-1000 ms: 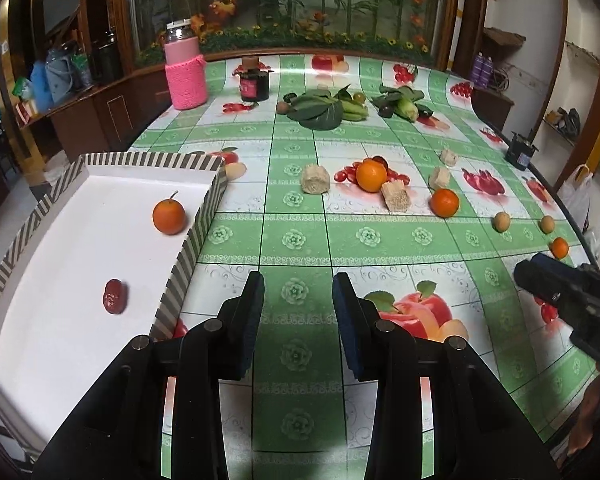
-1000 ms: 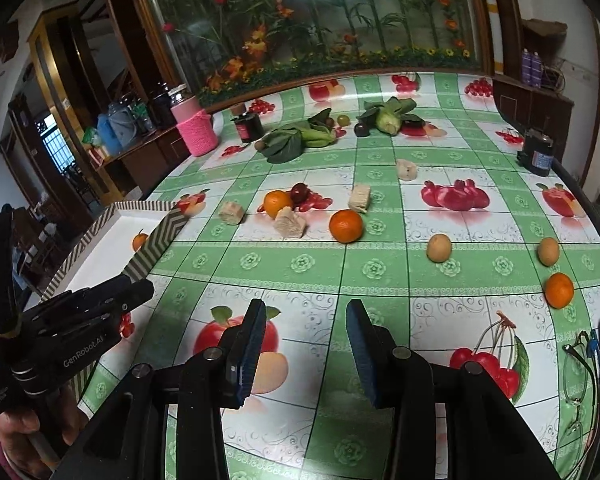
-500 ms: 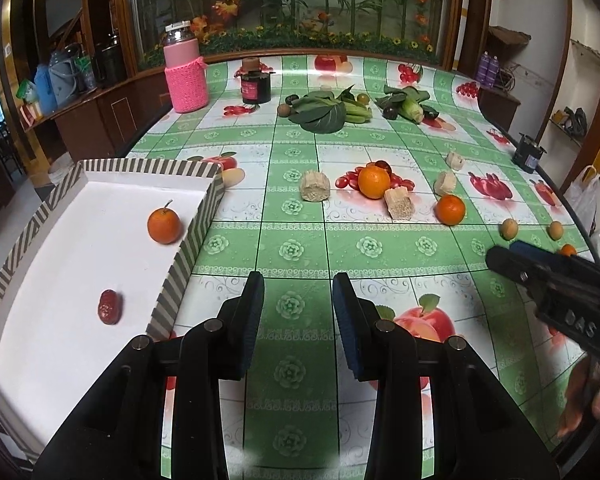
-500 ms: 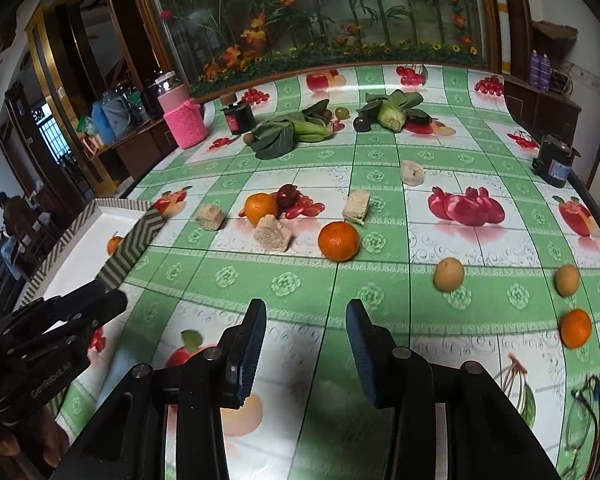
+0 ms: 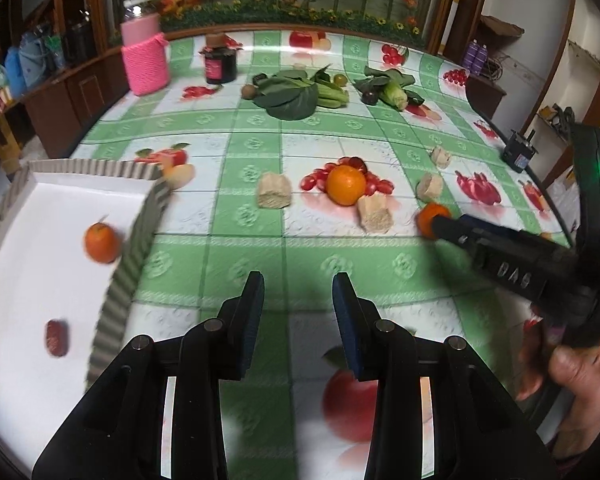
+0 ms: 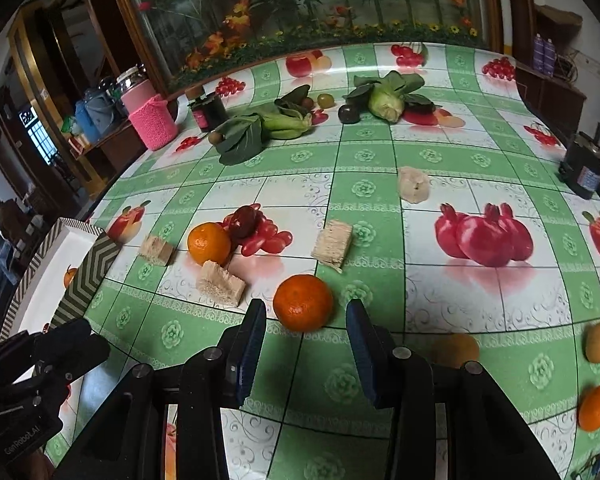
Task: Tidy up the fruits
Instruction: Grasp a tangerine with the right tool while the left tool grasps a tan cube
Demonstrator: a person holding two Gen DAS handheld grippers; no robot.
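Just beyond the right gripper (image 6: 305, 342), low and central in the right wrist view, sits a tangerine (image 6: 303, 302) on the worktop (image 6: 452, 308), lined up with the gap but not yet between the fingers (image 6: 251, 344). Fingers spread wider than the fruit and touching nothing, so likely set for a straight push forward and a squeeze. Seen from the left wrist view as well: black tip of that same gripper right up against the tangerine at right of centre.

Further up and left in the right wrist view, a second tangerine (image 6: 209, 242) beside a dark date (image 6: 244, 216), ringed by pale spongy blocks (image 6: 221, 284); probably best approached from the open near side to avoid nudging a block. Lower right, one more tangerine (image 6: 595, 408) and two small brownish fruits (image 6: 598, 342), well apart from the rest.

At left of the left wrist view, a white tray (image 5: 28, 248) with a striped rim, already holding a tangerine (image 5: 101, 242) and a red date (image 5: 56, 338): evidently the collecting place, kept close to the left side for short carries.

Bottom centre of that view, left gripper (image 5: 298, 318) with fingers moderately apart and empty, hovering over bare worktop beside the tray rim; seemingly waiting for its turn.

Far end: leafy greens (image 6: 256, 132), corn (image 6: 386, 102), a pink-sleeved jar (image 6: 152, 118), none part of the fruit sorting by the look of it.
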